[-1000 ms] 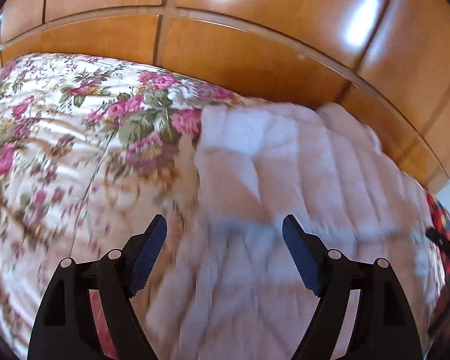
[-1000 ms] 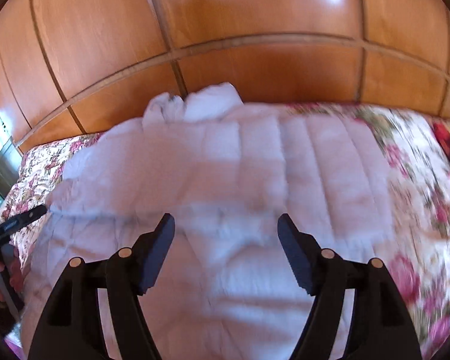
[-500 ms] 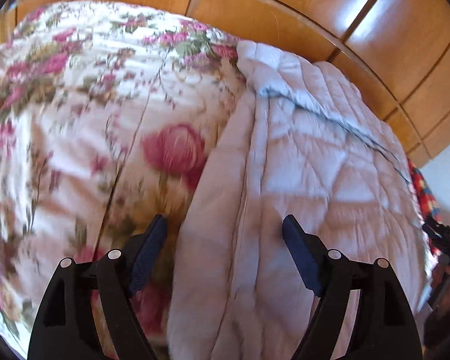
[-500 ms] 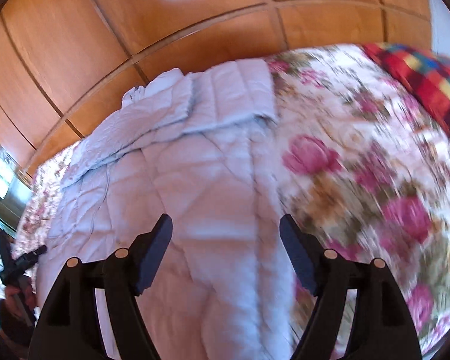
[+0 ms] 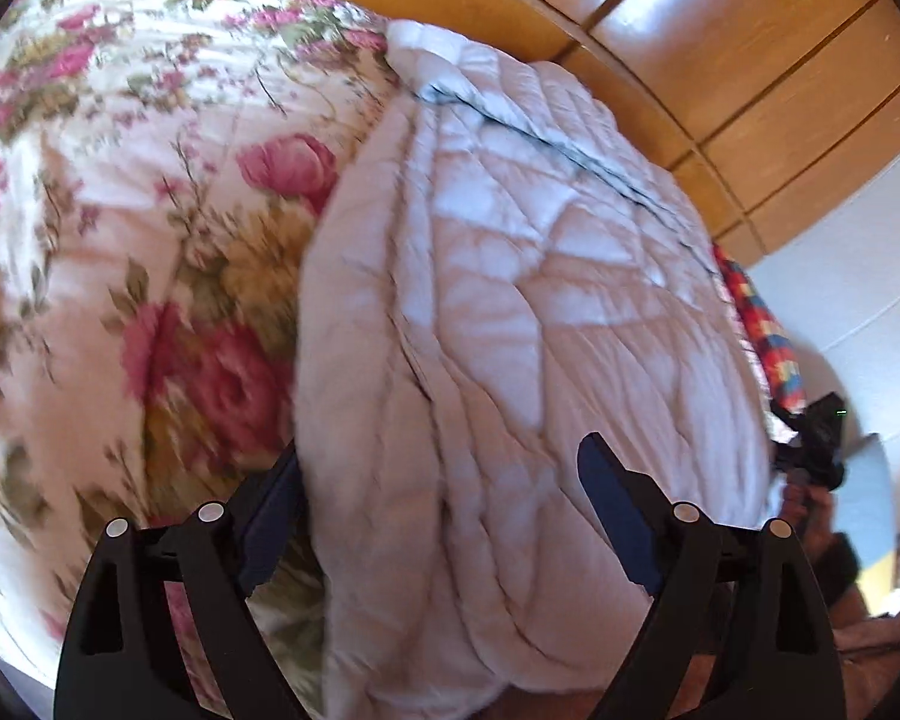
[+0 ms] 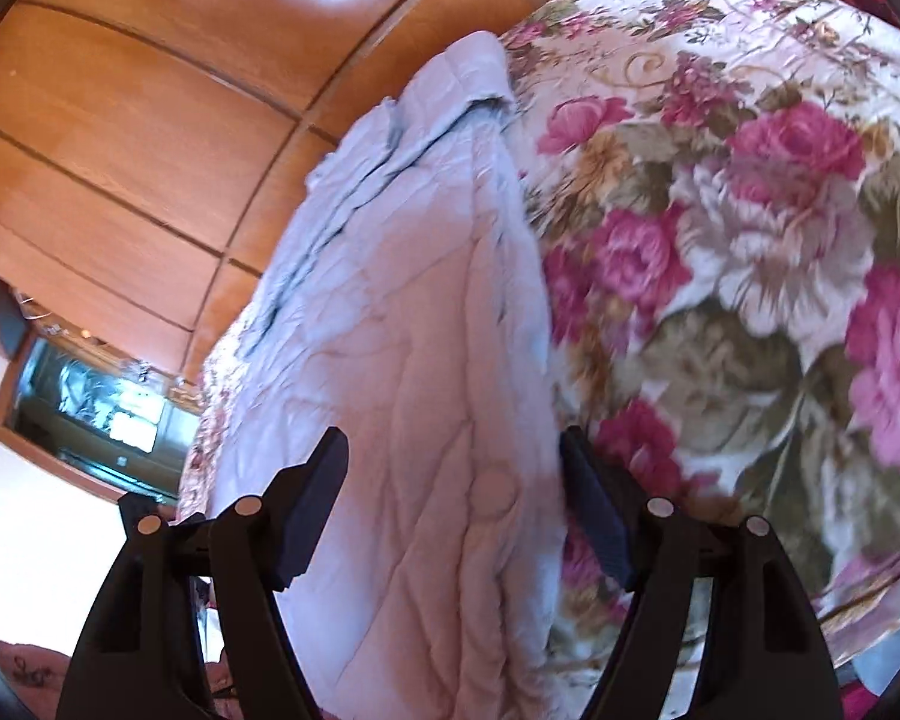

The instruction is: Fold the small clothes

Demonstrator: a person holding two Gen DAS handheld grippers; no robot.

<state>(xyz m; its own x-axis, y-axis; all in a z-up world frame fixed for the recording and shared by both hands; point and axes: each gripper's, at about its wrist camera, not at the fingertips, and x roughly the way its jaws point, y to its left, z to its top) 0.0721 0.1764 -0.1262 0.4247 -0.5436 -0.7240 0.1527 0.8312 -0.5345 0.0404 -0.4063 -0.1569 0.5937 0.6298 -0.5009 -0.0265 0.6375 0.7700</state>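
A pale quilted garment (image 5: pixel 510 276) lies lengthwise on the floral bedspread (image 5: pixel 120 192), with a folded part at its far end. My left gripper (image 5: pixel 444 498) hangs low over the garment's near left corner. Its jaws are opening, the cloth edge lies between them, and the pads are not seen pressing it. In the right wrist view the same garment (image 6: pixel 402 300) runs away from me, and its right edge lies between the fingers of my right gripper (image 6: pixel 453 495), which stands open. The right gripper (image 5: pixel 816 438) also shows small beyond the garment, held by a hand.
Glossy wooden wardrobe panels (image 5: pixel 720 30) rise close behind the bed. A bright chequered cloth (image 5: pixel 768 330) lies at the bed's right side. A framed mirror or window (image 6: pixel 102 414) is on the wall at the left. The floral bedspread (image 6: pixel 750 240) spreads wide to the right.
Both grippers have dropped and drawn back to the garment's near end, the left to its left edge and the right to its right edge. The right view has rolled. The left jaws stand wider.
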